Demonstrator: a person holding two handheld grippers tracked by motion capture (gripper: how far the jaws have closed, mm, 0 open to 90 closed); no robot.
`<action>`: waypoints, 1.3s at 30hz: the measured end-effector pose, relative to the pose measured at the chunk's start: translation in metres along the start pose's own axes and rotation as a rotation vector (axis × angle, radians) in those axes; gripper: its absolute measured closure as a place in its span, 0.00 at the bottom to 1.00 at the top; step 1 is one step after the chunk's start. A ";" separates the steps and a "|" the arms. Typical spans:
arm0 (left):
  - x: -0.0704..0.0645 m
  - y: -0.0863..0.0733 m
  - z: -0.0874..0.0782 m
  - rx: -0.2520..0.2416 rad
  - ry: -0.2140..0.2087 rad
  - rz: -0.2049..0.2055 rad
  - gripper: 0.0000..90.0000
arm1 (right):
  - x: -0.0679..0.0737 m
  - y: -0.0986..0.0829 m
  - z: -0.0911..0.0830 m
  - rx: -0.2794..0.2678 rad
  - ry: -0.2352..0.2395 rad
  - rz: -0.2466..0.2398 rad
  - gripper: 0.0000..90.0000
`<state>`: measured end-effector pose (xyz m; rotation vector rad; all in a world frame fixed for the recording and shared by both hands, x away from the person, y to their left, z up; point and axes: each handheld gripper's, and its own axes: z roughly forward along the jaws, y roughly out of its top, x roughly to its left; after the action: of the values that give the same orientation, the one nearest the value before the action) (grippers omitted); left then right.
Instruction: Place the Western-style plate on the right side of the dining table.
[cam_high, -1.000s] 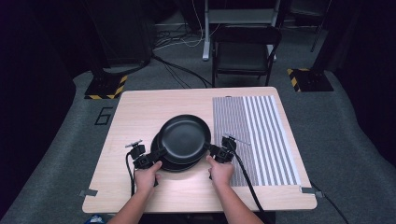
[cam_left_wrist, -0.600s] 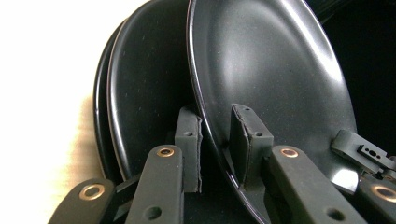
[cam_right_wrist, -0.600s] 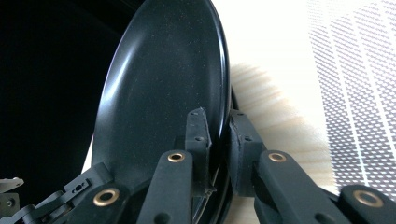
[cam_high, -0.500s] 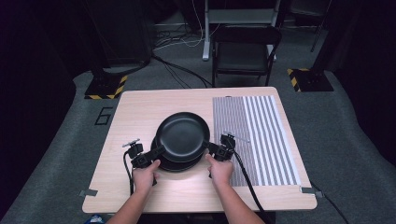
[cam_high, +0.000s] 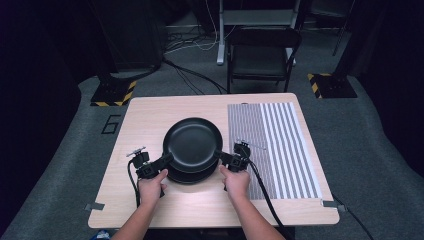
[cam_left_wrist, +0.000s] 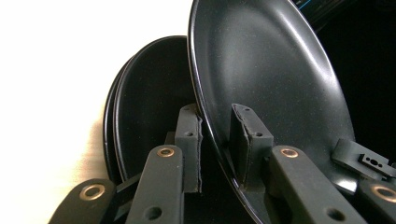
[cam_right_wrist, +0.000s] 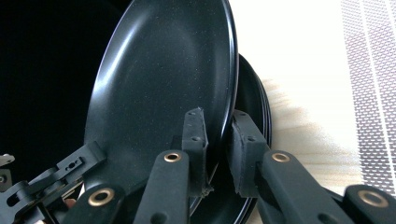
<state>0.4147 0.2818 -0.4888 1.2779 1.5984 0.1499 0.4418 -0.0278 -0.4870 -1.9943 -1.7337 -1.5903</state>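
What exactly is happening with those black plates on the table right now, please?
A person holds one black plate, the top plate, by opposite edges, with the left gripper and the right gripper each clamped on its rim. It is raised above the stack of plates that rests on the wooden table, beside a striped mat.

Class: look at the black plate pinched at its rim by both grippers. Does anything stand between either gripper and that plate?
No. The left gripper and right gripper each already clamp the top plate at its rim, jaws on either face. Other plates sit underneath it.
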 end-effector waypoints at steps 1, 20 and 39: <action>0.000 0.001 0.000 0.003 -0.001 0.003 0.82 | 0.000 0.000 -0.001 0.000 -0.005 -0.005 0.86; -0.014 0.009 -0.002 0.004 -0.025 0.032 0.82 | 0.004 0.009 -0.015 -0.014 0.005 -0.013 0.86; -0.031 0.017 -0.002 0.007 -0.054 0.060 0.82 | 0.007 0.019 -0.032 -0.037 0.011 -0.032 0.85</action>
<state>0.4207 0.2654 -0.4578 1.3252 1.5171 0.1464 0.4346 -0.0499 -0.4563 -1.9803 -1.7541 -1.6516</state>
